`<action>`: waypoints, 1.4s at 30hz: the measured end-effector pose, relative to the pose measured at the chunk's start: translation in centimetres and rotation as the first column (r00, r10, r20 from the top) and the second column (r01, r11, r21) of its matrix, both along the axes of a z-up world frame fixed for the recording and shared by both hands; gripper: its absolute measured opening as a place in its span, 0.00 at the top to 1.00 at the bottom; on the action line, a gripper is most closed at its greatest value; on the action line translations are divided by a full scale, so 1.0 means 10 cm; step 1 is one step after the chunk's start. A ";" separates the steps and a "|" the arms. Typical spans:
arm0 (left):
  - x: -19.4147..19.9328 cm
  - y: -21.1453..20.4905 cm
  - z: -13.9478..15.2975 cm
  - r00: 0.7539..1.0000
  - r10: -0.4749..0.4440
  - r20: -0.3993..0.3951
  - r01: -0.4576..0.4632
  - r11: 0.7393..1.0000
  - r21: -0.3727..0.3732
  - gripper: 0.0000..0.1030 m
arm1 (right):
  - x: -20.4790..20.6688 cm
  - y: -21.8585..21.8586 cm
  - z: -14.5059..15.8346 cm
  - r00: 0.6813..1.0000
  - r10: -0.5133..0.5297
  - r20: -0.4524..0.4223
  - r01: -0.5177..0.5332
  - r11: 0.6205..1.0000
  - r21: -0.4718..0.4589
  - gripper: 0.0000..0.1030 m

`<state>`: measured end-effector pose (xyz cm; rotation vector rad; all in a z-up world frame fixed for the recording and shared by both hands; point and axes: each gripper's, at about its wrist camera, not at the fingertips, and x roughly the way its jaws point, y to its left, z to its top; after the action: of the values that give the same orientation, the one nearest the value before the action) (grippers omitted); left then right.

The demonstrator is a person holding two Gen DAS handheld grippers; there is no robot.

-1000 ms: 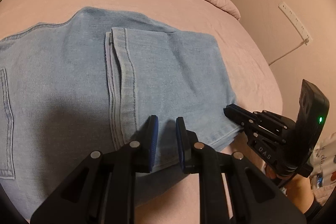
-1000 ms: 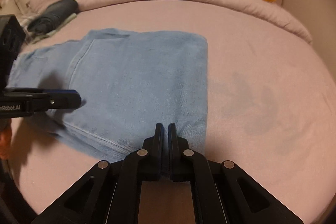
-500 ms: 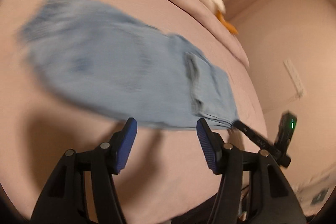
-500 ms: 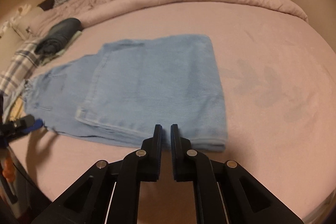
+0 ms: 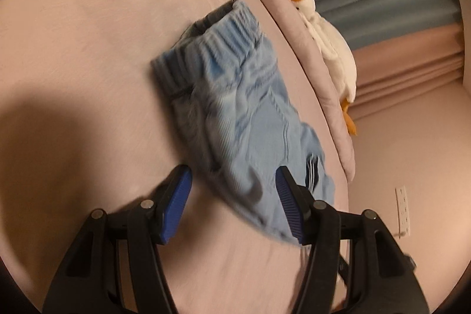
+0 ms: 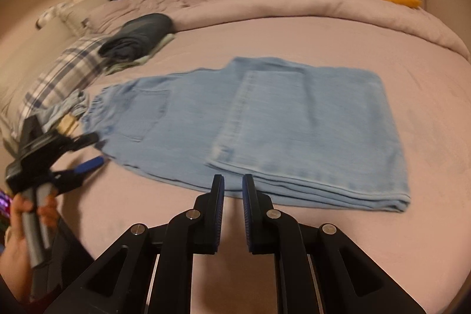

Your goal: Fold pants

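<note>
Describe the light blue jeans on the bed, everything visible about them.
The jeans are light blue, faded denim, lying flat on the pink bed sheet. The legs are folded back over the seat, leaving stacked layers along the near edge and a hem lying across the top. A back pocket shows near the gathered elastic waistband, which points toward the plaid cloth. Neither the left gripper nor the right gripper holds them; both hover at the near edge.
</note>
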<state>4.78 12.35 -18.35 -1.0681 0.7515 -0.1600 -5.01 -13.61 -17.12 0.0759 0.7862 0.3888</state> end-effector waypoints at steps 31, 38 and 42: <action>0.36 0.15 0.29 0.992 -0.042 0.118 0.001 0.946 0.324 0.78 | 2.05 1.10 -0.18 0.951 0.005 -0.309 -0.013 1.000 -0.024 0.91; 0.36 0.06 0.34 0.990 -0.067 0.123 0.016 0.925 0.379 0.78 | 1.25 1.00 -0.35 0.966 0.032 -0.256 -0.060 0.993 -0.104 0.91; 0.38 0.02 0.37 0.990 -0.071 0.120 0.018 0.918 0.395 0.78 | 0.82 0.93 -0.36 0.948 0.031 -0.317 -0.056 0.996 -0.068 0.91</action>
<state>8.62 12.59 -14.62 -0.6501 0.6537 -0.1105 3.22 -4.33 -20.75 0.0494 1.1202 0.3930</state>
